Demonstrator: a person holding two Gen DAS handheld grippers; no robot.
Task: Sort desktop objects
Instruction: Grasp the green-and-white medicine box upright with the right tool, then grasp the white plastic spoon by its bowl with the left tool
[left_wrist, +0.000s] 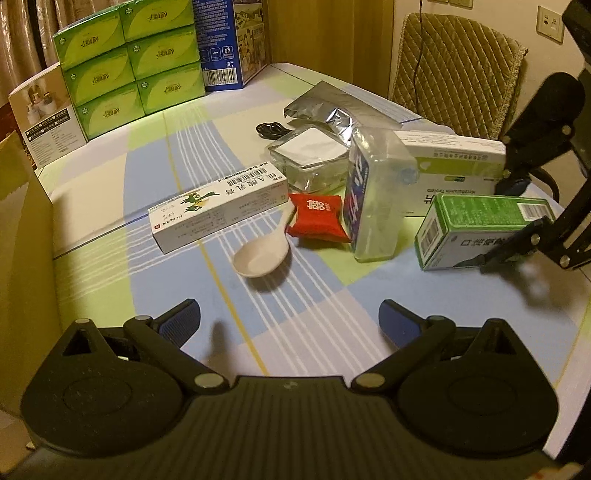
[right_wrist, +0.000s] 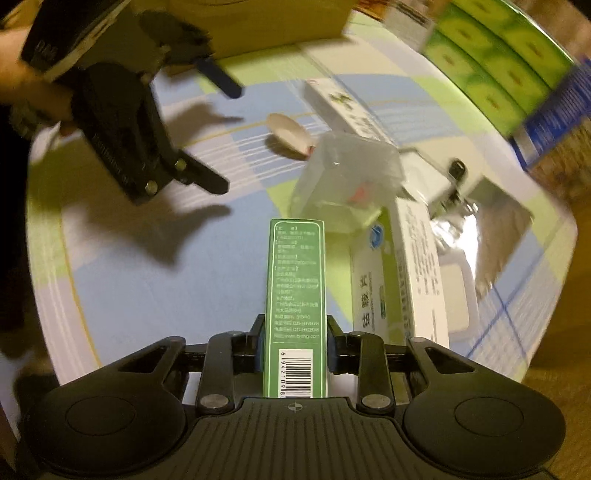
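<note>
The right tongs (right_wrist: 295, 349) pinch a green box (right_wrist: 297, 295) at lower centre of the right wrist view, above the desk (right_wrist: 147, 288). The left tongs (left_wrist: 290, 321) are spread wide and empty, with a white spoon (left_wrist: 262, 254) just beyond them.

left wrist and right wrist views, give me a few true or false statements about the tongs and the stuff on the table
1. The right tongs are shut on the green box. True.
2. The left tongs hold the white spoon. False: they are open and empty, the spoon lies on the table.
3. The red packet lies beside the spoon. True.
4. The stacked tissue packs are blue. False: green.
</note>
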